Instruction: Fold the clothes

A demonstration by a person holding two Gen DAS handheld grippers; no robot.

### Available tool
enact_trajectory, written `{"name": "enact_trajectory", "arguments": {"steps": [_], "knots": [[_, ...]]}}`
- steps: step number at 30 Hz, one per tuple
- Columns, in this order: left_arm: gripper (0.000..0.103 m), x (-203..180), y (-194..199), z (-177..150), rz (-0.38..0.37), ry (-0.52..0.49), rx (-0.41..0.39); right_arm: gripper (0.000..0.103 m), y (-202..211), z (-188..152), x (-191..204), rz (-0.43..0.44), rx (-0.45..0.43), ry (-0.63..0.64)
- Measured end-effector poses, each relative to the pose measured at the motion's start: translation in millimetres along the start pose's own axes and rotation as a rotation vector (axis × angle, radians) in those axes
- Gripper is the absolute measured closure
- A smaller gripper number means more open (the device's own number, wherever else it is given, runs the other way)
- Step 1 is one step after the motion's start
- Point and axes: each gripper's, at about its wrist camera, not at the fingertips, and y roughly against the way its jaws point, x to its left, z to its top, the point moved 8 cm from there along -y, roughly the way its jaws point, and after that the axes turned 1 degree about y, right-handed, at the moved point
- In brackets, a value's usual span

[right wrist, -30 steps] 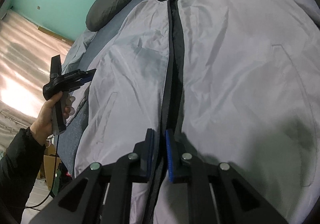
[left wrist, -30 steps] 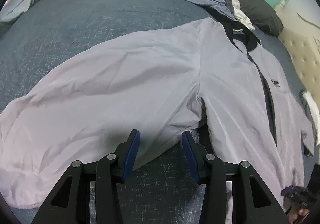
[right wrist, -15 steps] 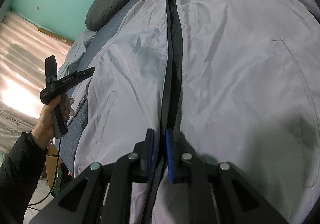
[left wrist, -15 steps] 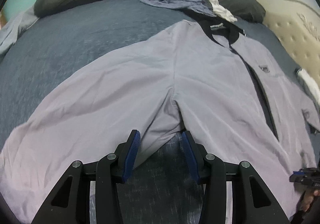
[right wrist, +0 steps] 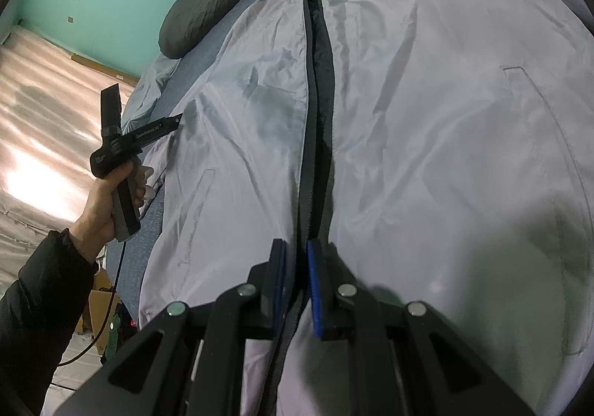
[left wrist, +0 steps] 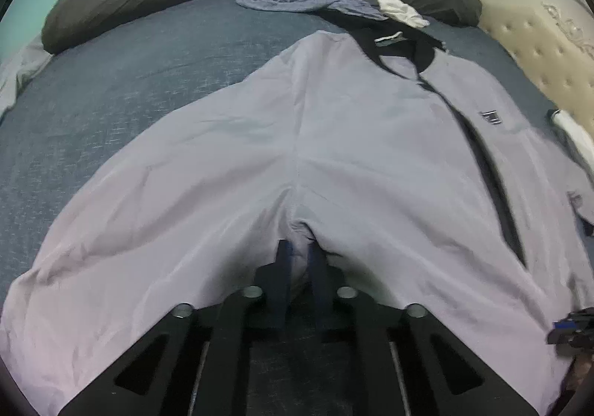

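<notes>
Left wrist — left gripper (left wrist: pixel 300 262) clamps jacket (left wrist: pixel 371 163) armpit | right gripper (right wrist: pixel 296 284) pinches its zipper hem

Your left gripper (left wrist: pixel 300 260) has moved onto the jacket (left wrist: pixel 334 156). Its fingers (left wrist: pixel 284 267), before wide apart over the bed, have now closed on the armpit fold of the jacket, which bunches between them.

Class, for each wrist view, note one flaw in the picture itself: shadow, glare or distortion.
Left wrist view: fisheye bulges the pale grey zip jacket; dark shadow pools around the left tongs. Right wrist view: window glare washes out the floor at left; shadow falls beside the right tongs.
</notes>
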Motion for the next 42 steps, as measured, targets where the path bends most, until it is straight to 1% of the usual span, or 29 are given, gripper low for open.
{"name": "enact_trajectory", "arguments": {"steps": [1, 6, 11, 13, 16, 18, 21, 24, 28, 31, 34, 36, 39, 41, 42], "knots": [[0.099, -3, 2, 0, -0.008, -0.003, -0.001, 0.091, 0, 0, 0, -0.001, 0.001, 0.000], [0.100, -12, 10, 2, -0.038, -0.018, -0.016, 0.091, 1, -1, -1, -0.004, 0.000, -0.002], [0.100, -15, 5, -9, -0.080, -0.010, 0.028, 0.091, 0, -1, -1, -0.005, 0.001, -0.003], [0.100, -14, 4, -15, -0.100, 0.017, 0.038, 0.091, 0, -1, -2, -0.005, 0.001, -0.004], [0.100, -7, 10, -20, -0.104, 0.062, 0.032, 0.091, -1, -1, -1, -0.004, 0.002, -0.006], [0.099, -1, 25, -21, -0.098, 0.065, 0.004, 0.091, -1, 1, 0, -0.003, 0.001, -0.006], [0.099, 17, 49, -24, -0.081, 0.082, -0.028, 0.091, -2, 2, 0, -0.001, 0.000, -0.006], [0.099, 55, 69, -30, -0.003, 0.114, -0.038, 0.091, -2, 2, 0, -0.001, -0.001, -0.008], [0.099, 125, 84, -49, 0.117, 0.223, -0.031, 0.091, -4, 3, 1, -0.001, -0.003, -0.009], [0.099, 163, 88, -69, 0.146, 0.321, -0.025, 0.091, -5, 2, 1, -0.005, -0.003, -0.009], [0.099, 177, 82, -87, 0.150, 0.367, 0.007, 0.091, -6, 2, 1, -0.008, -0.004, -0.010], [0.099, 178, 80, -98, 0.152, 0.364, 0.029, 0.091, -6, 2, 0, -0.010, -0.003, -0.011], [0.099, 178, 80, -113, 0.122, 0.407, 0.040, 0.091, -6, 1, -1, -0.012, -0.002, -0.011], [0.099, 175, 80, -122, 0.117, 0.408, 0.056, 0.091, -6, 1, -1, -0.013, -0.002, -0.011], [0.099, 175, 85, -126, 0.137, 0.394, 0.051, 0.091, -6, 1, -1, -0.013, -0.002, -0.010]]}}
